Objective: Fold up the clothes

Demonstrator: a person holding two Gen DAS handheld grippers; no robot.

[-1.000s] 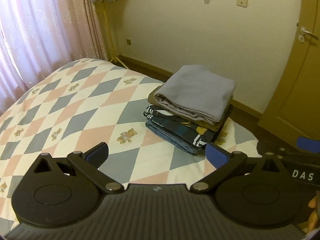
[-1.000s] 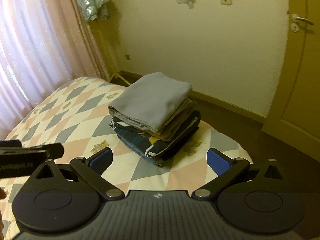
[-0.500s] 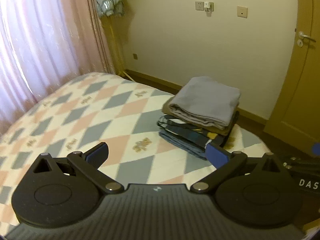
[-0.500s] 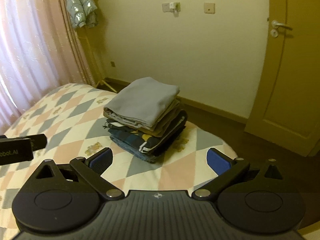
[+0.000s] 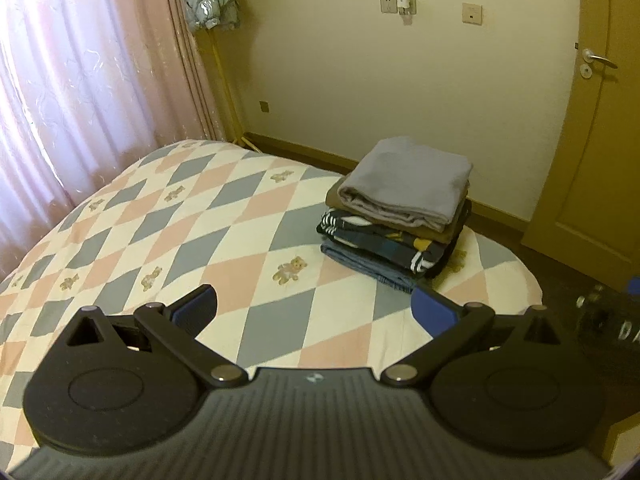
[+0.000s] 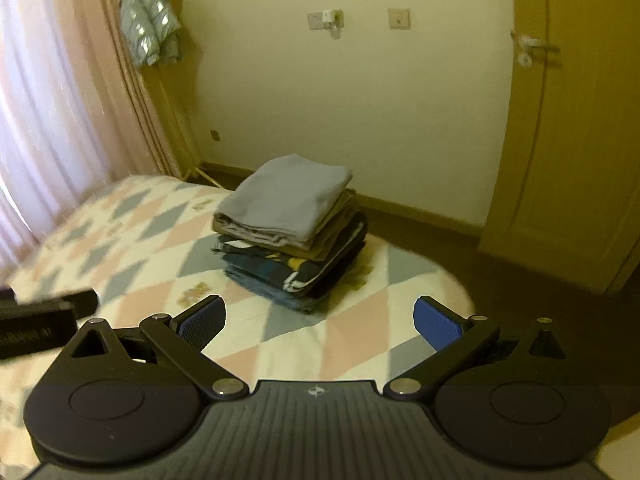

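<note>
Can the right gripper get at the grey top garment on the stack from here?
Probably yes. The right gripper is open and holds nothing, and the grey garment lies uncovered on top of the stack, straight ahead across bare quilt. It is not there yet; it must move forward.

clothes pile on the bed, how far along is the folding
Done: a stack of folded clothes sits near the corner of the bed, grey garment on top. In hand: nothing; the left gripper and right gripper are open and empty. Left: no unfolded clothes in view.
</note>
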